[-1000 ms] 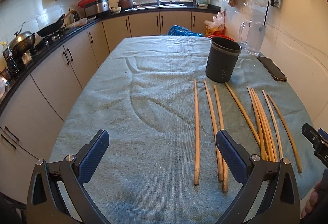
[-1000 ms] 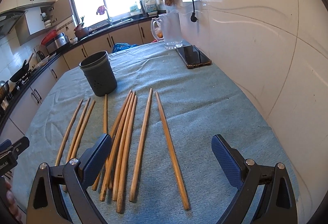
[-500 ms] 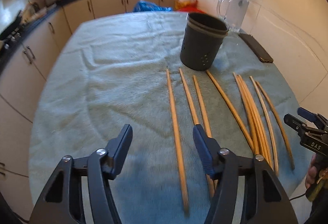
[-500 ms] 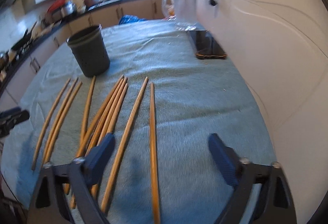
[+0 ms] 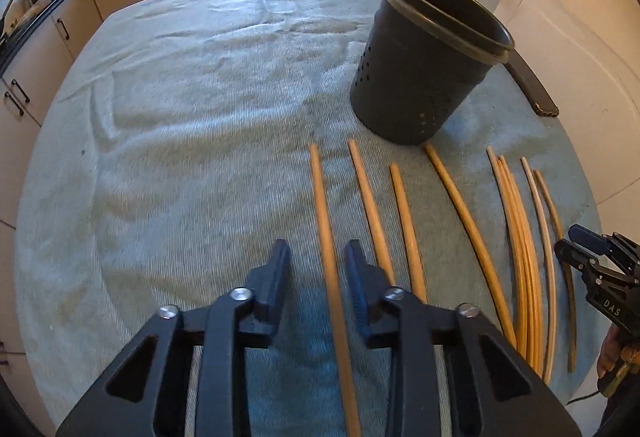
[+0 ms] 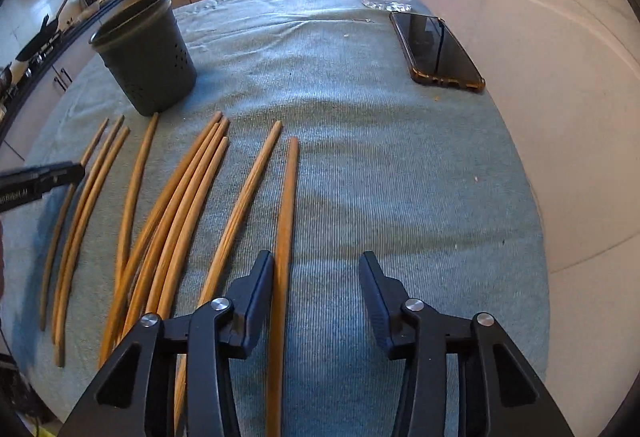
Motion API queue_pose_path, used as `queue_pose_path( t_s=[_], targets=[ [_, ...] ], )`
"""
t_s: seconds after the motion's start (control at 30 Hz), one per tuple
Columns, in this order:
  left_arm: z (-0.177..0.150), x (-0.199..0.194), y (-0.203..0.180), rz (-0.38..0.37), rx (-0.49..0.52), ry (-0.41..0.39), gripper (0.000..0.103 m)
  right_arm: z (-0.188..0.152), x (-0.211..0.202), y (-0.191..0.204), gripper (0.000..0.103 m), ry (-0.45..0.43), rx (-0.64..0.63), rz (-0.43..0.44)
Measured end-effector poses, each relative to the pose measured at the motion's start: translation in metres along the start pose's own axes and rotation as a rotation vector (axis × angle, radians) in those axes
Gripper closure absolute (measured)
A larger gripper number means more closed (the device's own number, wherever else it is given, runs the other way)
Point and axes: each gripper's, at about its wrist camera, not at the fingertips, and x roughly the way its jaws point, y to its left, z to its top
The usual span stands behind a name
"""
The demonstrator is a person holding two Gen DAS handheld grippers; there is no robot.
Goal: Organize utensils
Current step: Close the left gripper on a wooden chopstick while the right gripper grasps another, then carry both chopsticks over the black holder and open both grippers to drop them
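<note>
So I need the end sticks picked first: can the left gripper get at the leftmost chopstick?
Probably yes: the left gripper already straddles the leftmost chopstick, its jaws closing with bare cloth on its outer side.

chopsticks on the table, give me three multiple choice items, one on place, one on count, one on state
1. Where does the dark holder stand?
A. beyond the chopsticks' far tips
B. on the phone
C. on the floor

2. How many chopsticks lie on the cloth?
A. four
B. nine
C. fifteen

3. What lies between the left tool jaws?
A. nothing
B. leftmost chopstick
C. the phone

Key: A, it stands upright past their tips; B, nine sticks show in the right wrist view; B, that stick runs through the closing gap, unpinched.
</note>
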Motion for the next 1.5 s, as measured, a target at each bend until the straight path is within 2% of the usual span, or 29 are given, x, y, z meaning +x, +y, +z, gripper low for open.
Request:
queue_pose_path(
  t_s=[0.1, 0.47, 0.53, 0.57, 0.7, 0.83, 1.0, 1.27, 1.5],
  targets=[
    [0.006, 0.004, 0.002, 0.002, 0.002, 0.011, 0.088, 0.007, 0.003, 0.000, 0.069, 0.014, 0.000, -0.007],
    [0.021, 0.017, 0.007, -0.010, -0.002, 0.019, 0.088, 0.050, 0.024, 0.004, 0.070, 0.112, -0.015, -0.019],
    [0.019, 0.016, 0.006, -0.009, -0.006, 0.005, 0.090, 0.055, 0.027, 0.004, 0.080, 0.098, -0.006, -0.020],
    [0.017, 0.016, 0.004, -0.001, -0.004, -0.007, 0.097, 0.055, 0.027, 0.004, 0.091, 0.087, -0.006, -0.021],
    [0.010, 0.008, 0.005, 0.005, -0.022, -0.040, 0.098, 0.050, 0.022, 0.002, 0.096, 0.052, 0.015, 0.006],
    [0.001, -0.025, 0.007, -0.016, -0.034, -0.121, 0.098, 0.044, 0.000, -0.002, 0.096, -0.019, 0.058, 0.065],
    [-0.022, -0.084, 0.001, -0.040, -0.015, -0.250, 0.098, 0.036, -0.052, -0.001, 0.096, -0.164, 0.059, 0.117],
    [-0.060, -0.164, -0.017, -0.049, 0.027, -0.436, 0.098, 0.016, -0.125, 0.013, 0.096, -0.345, 0.043, 0.158],
    [-0.092, -0.198, -0.037, -0.030, 0.072, -0.553, 0.098, -0.009, -0.166, 0.023, 0.096, -0.440, 0.026, 0.176]
  ],
)
